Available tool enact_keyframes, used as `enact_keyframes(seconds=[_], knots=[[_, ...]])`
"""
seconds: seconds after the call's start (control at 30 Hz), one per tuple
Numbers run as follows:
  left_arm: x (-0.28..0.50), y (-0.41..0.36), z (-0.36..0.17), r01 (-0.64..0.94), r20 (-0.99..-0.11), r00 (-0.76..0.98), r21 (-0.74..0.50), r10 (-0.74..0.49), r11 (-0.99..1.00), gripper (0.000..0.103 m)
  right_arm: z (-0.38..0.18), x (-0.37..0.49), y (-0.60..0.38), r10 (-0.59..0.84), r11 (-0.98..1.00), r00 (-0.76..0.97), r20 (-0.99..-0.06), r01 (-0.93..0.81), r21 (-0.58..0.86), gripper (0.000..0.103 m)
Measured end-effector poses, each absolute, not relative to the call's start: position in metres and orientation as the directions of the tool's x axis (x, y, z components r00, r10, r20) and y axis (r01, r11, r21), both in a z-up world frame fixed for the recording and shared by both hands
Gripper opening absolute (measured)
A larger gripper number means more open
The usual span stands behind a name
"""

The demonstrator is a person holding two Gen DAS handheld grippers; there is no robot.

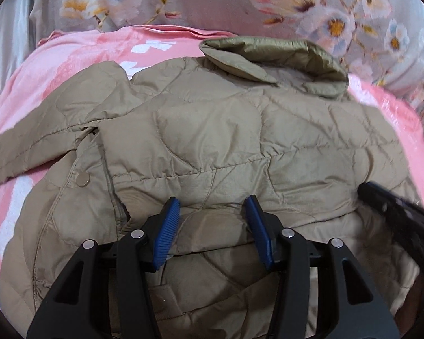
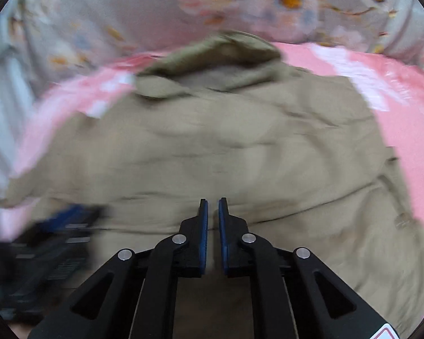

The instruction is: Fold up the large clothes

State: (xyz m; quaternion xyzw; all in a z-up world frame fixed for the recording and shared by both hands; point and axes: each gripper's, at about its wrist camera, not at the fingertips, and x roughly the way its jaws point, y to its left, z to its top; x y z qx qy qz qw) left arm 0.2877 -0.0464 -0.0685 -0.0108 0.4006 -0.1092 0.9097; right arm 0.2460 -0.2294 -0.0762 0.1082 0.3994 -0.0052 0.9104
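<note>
Jacket lies half-folded on my pink blanket; left gripper gapes empty over its hem, right gripper nearly shut, empty. Next I grab that hem.

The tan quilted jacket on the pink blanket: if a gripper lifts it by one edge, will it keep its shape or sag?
The jacket would probably sag: it already lies creased and draped. Its puffy quilting suggests it is light for its size. The smooth shell may slip between the pads.
</note>
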Motion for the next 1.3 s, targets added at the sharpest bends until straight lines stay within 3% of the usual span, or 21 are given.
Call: enact_keyframes(seconds=[0.13,0.27,0.3,0.53,0.8,0.83,0.87,0.9,0.97,1.03,1.13,1.3], knots=[[0.273,-0.014,-0.051,0.151,-0.7,0.667,-0.207,-0.254,0.967,0.05,-0.078,0.255,-0.176,0.025,0.999,0.665,-0.746,0.015,0.047,0.006],[0.254,0.056,-0.026,0.066,-0.674,0.707,-0.239,-0.215,0.969,0.083,-0.094,0.263,-0.173,-0.004,1.0,0.642,-0.767,0.023,0.014,0.006],[0.252,0.077,-0.021,0.036,-0.669,0.717,-0.244,-0.195,0.969,0.085,-0.095,0.263,-0.174,-0.006,1.0,0.643,-0.766,0.026,0.014,0.005],[0.269,0.258,-0.03,-0.336,-0.746,0.665,-0.259,0.033,0.906,0.088,-0.097,0.262,-0.168,-0.038,0.999,0.644,-0.764,0.029,-0.025,0.004],[0.31,0.37,-0.064,-0.536,-0.78,0.626,-0.405,0.027,0.741,0.086,-0.098,0.261,-0.169,-0.042,0.999,0.645,-0.763,0.031,-0.028,0.004],[0.313,0.372,-0.065,-0.539,-0.773,0.634,-0.423,0.02,0.729,0.083,-0.098,0.261,-0.169,-0.042,0.999,0.642,-0.765,0.03,-0.029,0.004],[0.315,0.371,-0.064,-0.545,-0.771,0.636,-0.422,0.029,0.724,0.07,-0.098,0.261,-0.169,-0.043,0.999,0.643,-0.765,0.03,-0.031,0.004],[0.321,0.368,-0.061,-0.525,-0.767,0.642,-0.424,0.016,0.738,0.044,-0.098,0.261,-0.168,-0.045,0.999,0.643,-0.765,0.031,-0.032,0.004],[0.33,0.363,-0.057,-0.496,-0.769,0.639,-0.417,-0.006,0.762,0.017,-0.098,0.261,-0.168,-0.042,0.999,0.643,-0.765,0.031,-0.03,0.004],[0.333,0.349,-0.037,-0.467,-0.749,0.661,-0.367,0.043,0.805,0.009,-0.098,0.261,-0.168,-0.044,0.999,0.643,-0.765,0.032,-0.03,0.004],[0.329,0.313,0.009,-0.38,-0.688,0.722,-0.298,0.079,0.876,0.007,-0.098,0.26,-0.164,-0.062,0.998,0.644,-0.762,0.035,-0.051,0.004],[0.317,0.216,0.093,-0.112,-0.567,0.821,-0.27,-0.064,0.956,0.004,-0.096,0.262,-0.166,-0.05,0.999,0.643,-0.764,0.036,-0.034,0.005]])
